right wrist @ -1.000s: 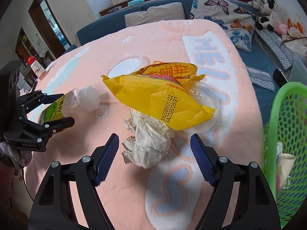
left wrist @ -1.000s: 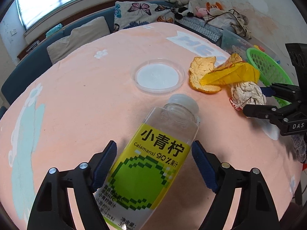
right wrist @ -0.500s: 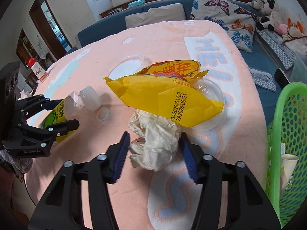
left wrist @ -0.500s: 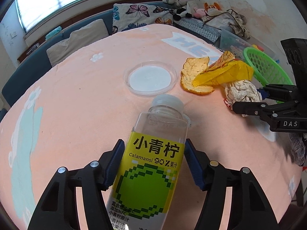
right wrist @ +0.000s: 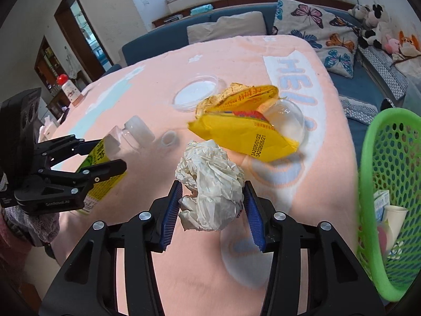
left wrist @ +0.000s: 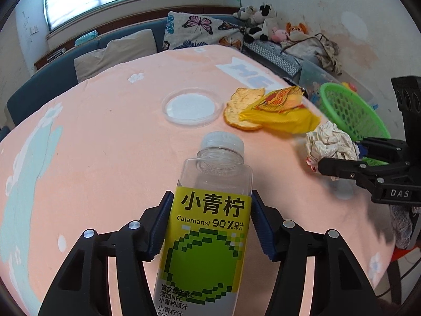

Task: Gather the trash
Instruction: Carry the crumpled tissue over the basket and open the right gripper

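Left wrist view: your left gripper [left wrist: 210,226] has its blue pads pressed on both sides of the calamansi bottle [left wrist: 208,226], cap pointing away. Beyond lie a clear lid [left wrist: 190,109], orange peel [left wrist: 240,108] and yellow wrapper [left wrist: 284,114]; the green basket [left wrist: 352,110] sits far right.

Right wrist view: your right gripper [right wrist: 213,213] is clamped on the crumpled paper ball [right wrist: 210,179], the wrapper just beyond, the basket at right.

Crumpled paper wad [right wrist: 210,184] (matt, creased)
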